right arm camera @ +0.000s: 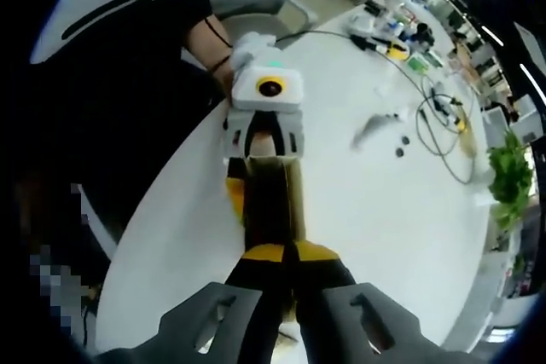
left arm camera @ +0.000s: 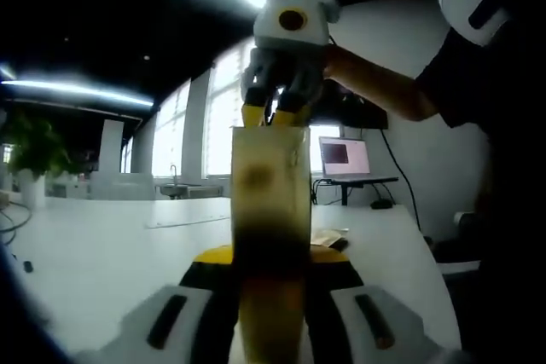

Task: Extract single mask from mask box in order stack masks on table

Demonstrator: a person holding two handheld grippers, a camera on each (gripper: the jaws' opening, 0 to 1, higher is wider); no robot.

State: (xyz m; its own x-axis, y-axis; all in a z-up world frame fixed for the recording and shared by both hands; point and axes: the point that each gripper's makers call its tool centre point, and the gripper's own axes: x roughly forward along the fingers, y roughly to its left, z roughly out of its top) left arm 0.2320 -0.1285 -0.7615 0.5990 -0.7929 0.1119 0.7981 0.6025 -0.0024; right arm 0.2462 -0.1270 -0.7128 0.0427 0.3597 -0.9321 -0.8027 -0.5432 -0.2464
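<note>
A tan mask box (left arm camera: 271, 210) stands on end between my left gripper's (left arm camera: 273, 283) jaws, which are shut on its sides above the white table (left arm camera: 102, 245). My right gripper (left arm camera: 275, 117) reaches down from above, its yellow fingertips (left arm camera: 254, 115) touching the box's top end. In the right gripper view, my right gripper (right arm camera: 288, 251) has its jaws pressed together at the dark opening of the mask box (right arm camera: 264, 198), and the left gripper (right arm camera: 264, 130) holds the far end. Whether a mask sits between the tips is hidden. A pale flat piece (right arm camera: 375, 130), perhaps a mask, lies on the table (right arm camera: 384, 210).
A person's bare forearm (left arm camera: 375, 87) and dark sleeve fill the right side. An open laptop (left arm camera: 344, 159) stands at the table's far end. Cables (right arm camera: 444, 117), small clutter (right arm camera: 392, 40) and a green plant (right arm camera: 512, 176) line the table's far side.
</note>
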